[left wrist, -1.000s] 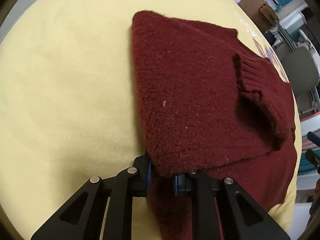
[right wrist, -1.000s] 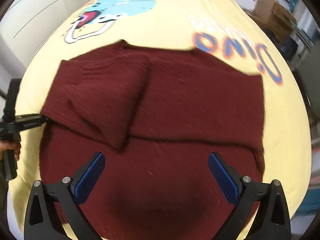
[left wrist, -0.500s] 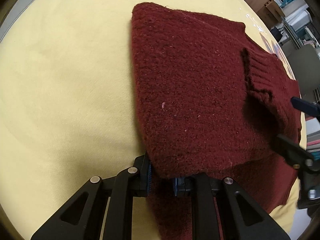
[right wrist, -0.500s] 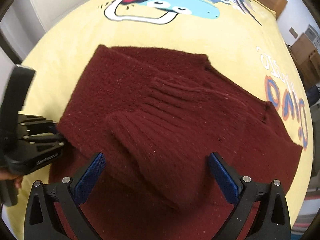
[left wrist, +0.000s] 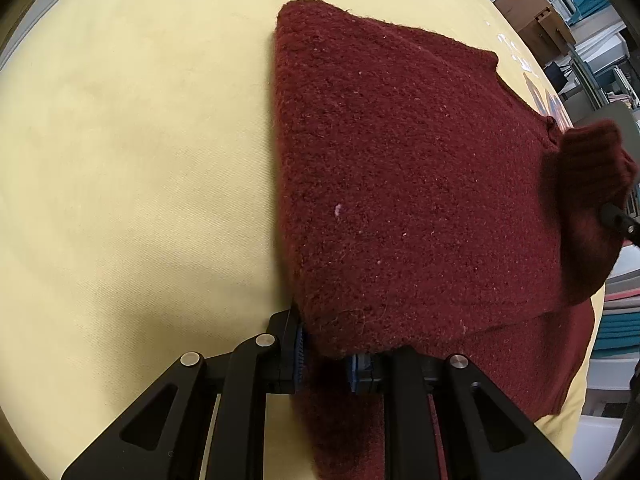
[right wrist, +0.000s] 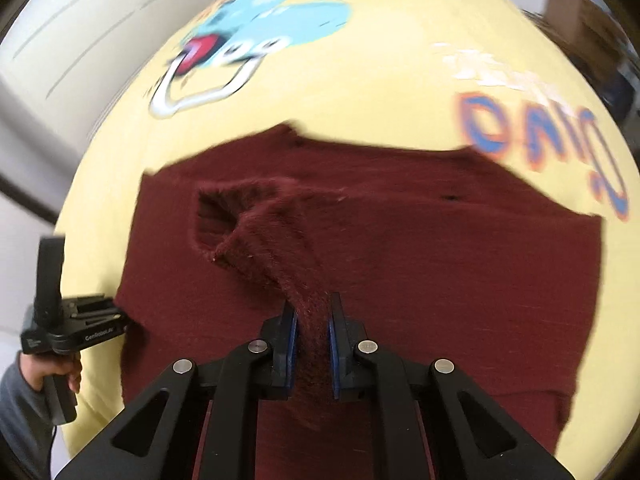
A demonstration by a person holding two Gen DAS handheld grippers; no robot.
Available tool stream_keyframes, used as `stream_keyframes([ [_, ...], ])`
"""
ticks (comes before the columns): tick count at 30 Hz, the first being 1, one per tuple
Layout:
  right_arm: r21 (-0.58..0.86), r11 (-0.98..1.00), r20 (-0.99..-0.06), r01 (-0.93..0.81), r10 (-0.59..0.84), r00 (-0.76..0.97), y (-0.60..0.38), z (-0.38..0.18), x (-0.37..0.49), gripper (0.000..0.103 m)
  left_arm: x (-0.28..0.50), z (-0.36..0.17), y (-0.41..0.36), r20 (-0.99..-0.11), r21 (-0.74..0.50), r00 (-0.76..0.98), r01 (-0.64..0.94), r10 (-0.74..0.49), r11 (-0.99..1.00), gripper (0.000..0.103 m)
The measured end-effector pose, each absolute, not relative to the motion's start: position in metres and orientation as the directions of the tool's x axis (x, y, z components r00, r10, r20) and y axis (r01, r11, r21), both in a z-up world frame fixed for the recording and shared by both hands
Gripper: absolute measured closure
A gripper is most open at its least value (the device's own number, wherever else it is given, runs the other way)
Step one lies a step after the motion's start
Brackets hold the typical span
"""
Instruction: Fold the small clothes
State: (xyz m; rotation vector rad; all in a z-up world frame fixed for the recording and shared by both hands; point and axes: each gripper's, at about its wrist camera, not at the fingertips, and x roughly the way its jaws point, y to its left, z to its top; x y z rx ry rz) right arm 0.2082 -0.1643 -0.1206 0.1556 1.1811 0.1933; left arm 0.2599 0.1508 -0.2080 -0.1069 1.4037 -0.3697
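The left wrist view shows the left gripper [left wrist: 326, 354] with its fingers closed narrow on the near corner of a folded layer of the dark red sweater [left wrist: 400, 168], which lies on a yellow cloth [left wrist: 132, 168] printed with a cartoon, apparently covering the tabletop. Further right in that view, the ribbed sleeve cuff [left wrist: 588, 164] stands lifted off the sweater body. In the right wrist view, the right gripper [right wrist: 312, 330] has its fingers pinched on a bunched strip of that sleeve [right wrist: 276, 236], pulled up toward the camera, with the left gripper visible at the sweater's left edge. The risk is likely twofold: pulling the sleeve hard may drag the folded layer out of line, since the knit is stretchy and clings; and the thick bunch could slip from the fingers, dropping crooked.
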Motion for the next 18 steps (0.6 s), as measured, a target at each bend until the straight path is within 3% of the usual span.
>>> stream_keyframes([
  [6, 0.270, 0.960, -0.903, 0.078, 0.225, 0.366, -0.245, -0.134, 0.194, 0.091, 0.268, -0.209, 0.133, -0.951, -0.265, 0.113, 0.188, -0.288, 0.946, 0.088],
  [13, 0.298, 0.942, -0.927, 0.154, 0.247, 0.283, -0.266, -0.173, 0.166, 0.087, 0.268, -0.208, 0.133, -0.958, -0.237, 0.119, 0.188, -0.262, 0.953, 0.087],
  [18, 0.270, 0.949, -0.940, 0.164, 0.222, 0.259, -0.279, -0.175, 0.148, 0.056, 0.265, -0.208, 0.124, -0.961, -0.226, 0.118, 0.195, -0.252, 0.954, 0.087],
])
